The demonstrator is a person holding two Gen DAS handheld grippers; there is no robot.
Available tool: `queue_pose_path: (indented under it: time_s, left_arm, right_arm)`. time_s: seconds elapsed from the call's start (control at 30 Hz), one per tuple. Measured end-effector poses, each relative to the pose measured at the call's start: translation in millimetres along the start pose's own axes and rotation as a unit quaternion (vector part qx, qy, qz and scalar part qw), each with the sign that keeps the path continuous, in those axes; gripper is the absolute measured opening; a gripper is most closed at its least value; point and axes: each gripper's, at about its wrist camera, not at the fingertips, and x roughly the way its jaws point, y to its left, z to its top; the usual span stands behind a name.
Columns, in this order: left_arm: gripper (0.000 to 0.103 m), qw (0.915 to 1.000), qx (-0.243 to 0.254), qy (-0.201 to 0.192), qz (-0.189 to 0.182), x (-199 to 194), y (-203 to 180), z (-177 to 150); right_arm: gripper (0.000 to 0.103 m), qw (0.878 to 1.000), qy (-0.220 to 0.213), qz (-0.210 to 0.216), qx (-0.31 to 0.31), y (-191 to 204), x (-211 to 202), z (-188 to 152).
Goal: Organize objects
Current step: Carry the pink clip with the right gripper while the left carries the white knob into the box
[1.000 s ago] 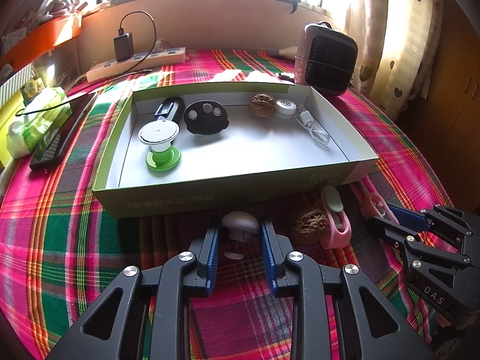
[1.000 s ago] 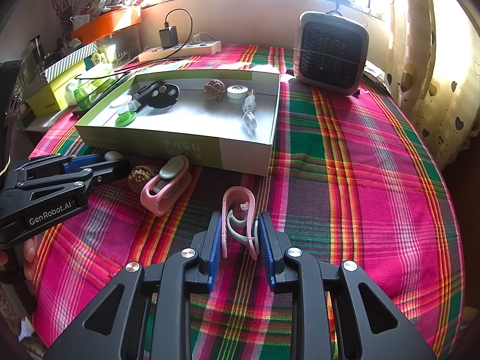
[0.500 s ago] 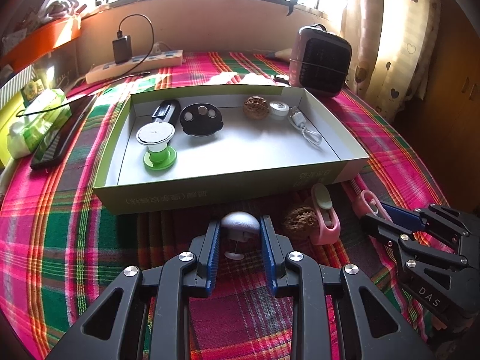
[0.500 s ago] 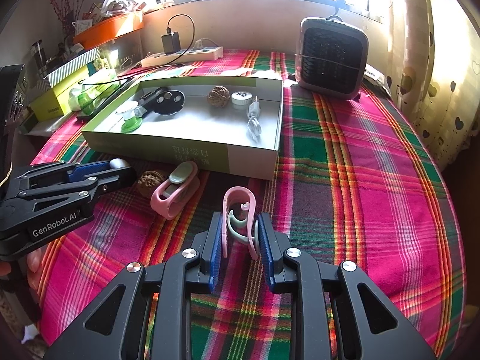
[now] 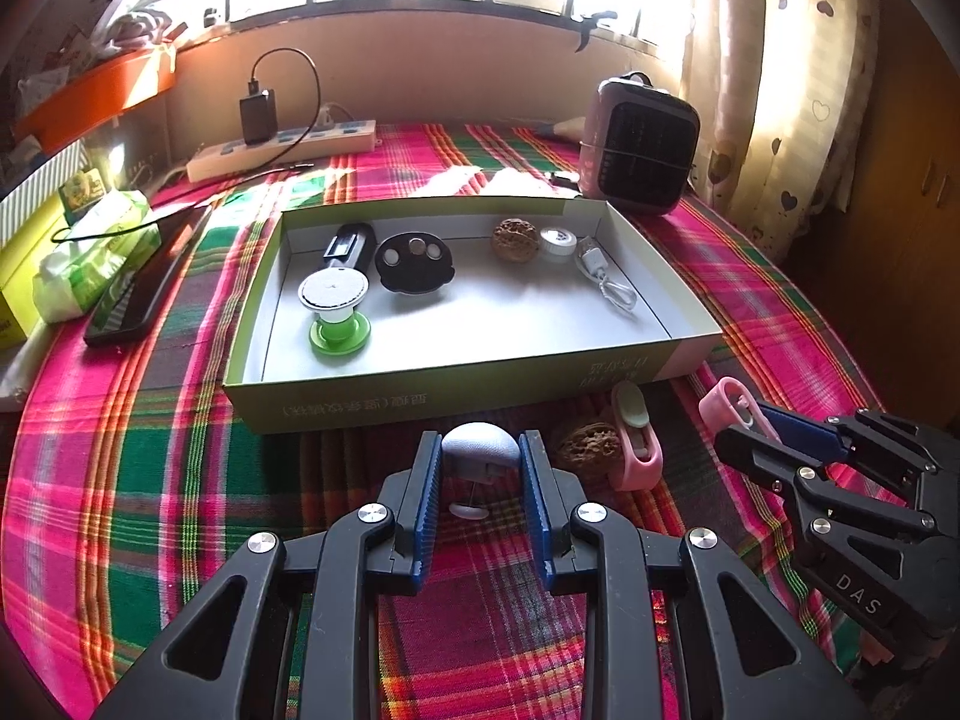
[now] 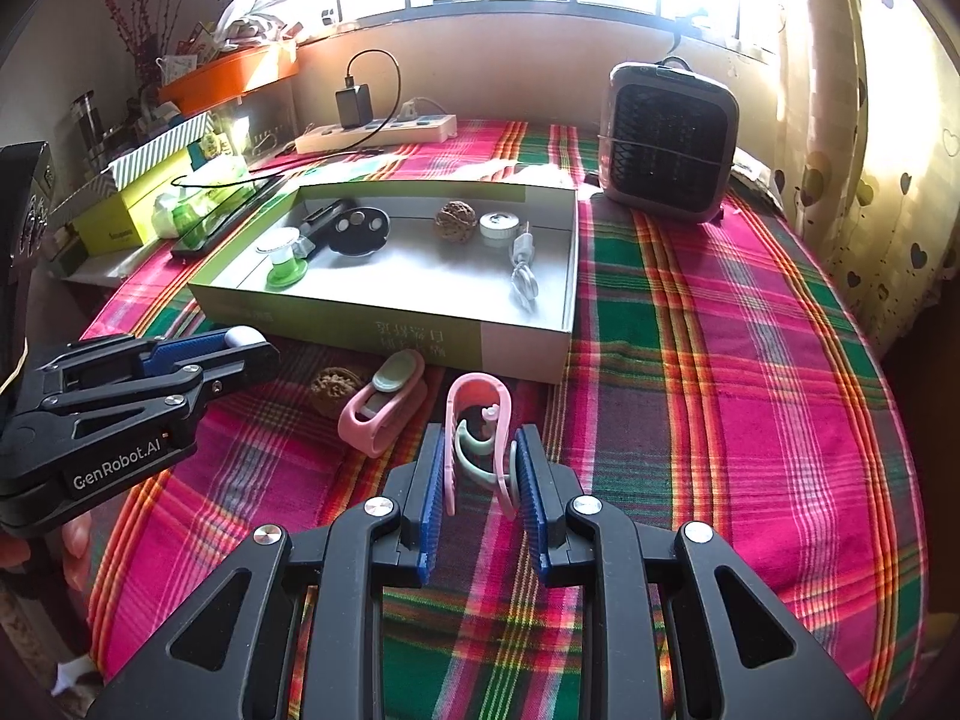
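A shallow green box (image 5: pixel 420 402) holds a green-based stand, a black disc, a walnut, a white cap and a cable. My left gripper (image 5: pixel 480 462) is shut on a small grey-white domed object (image 5: pixel 480 447), lifted in front of the box; it also shows in the right wrist view (image 6: pixel 240 339). My right gripper (image 6: pixel 480 468) is shut on a pink clip (image 6: pixel 480 402), held above the cloth; it also shows in the left wrist view (image 5: pixel 729 405). A walnut (image 5: pixel 585 444) and a pink-and-green clip (image 5: pixel 636 438) lie on the cloth before the box.
The table has a plaid cloth (image 6: pixel 720 360). A small heater (image 6: pixel 669 141) stands back right. A power strip (image 5: pixel 282 147) lies at the back. A phone (image 5: pixel 144 282), wipes pack (image 5: pixel 90 255) and boxes sit at the left.
Both grippers have risen with their objects, so the box and table look farther away and lower in both views. Both grips are unchanged.
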Motion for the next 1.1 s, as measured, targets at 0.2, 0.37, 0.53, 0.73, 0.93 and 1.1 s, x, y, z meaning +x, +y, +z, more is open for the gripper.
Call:
queue_pose_path:
  time_s: [0.2,0.37,0.53,0.73,0.93,1.1]
  left_arm:
    - [0.024,0.9999,-0.003,-0.011,0.003,-10.0,1.1,6.1]
    - [0.024,0.9998,-0.005,-0.016,0.007,-14.2,2.3,12.7]
    - [0.024,0.9998,-0.002,-0.018,0.010,-14.4,2.8,22.0]
    - [0.024,0.9997,-0.002,-0.018,0.013,-9.7,5.8,32.9]
    - [0.024,0.9997,-0.002,-0.017,0.018,-0.3,12.4,46.8]
    - [0.024,0.9997,-0.003,-0.014,0.019,9.4,16.1,55.7]
  right_arm:
    - [0.024,1.000,-0.010,0.006,-0.002,4.1,-5.2,8.1]
    - [0.024,1.000,-0.015,0.013,-0.004,6.4,-6.3,16.1]
    - [0.024,1.000,-0.020,0.017,-0.008,8.5,-5.1,28.0]
    - [0.024,0.999,-0.024,0.022,-0.015,10.2,0.8,46.9]
    - [0.024,0.999,-0.027,0.027,-0.024,11.5,12.3,68.9]
    - [0.024,0.999,-0.022,0.031,-0.034,12.7,25.5,85.1]
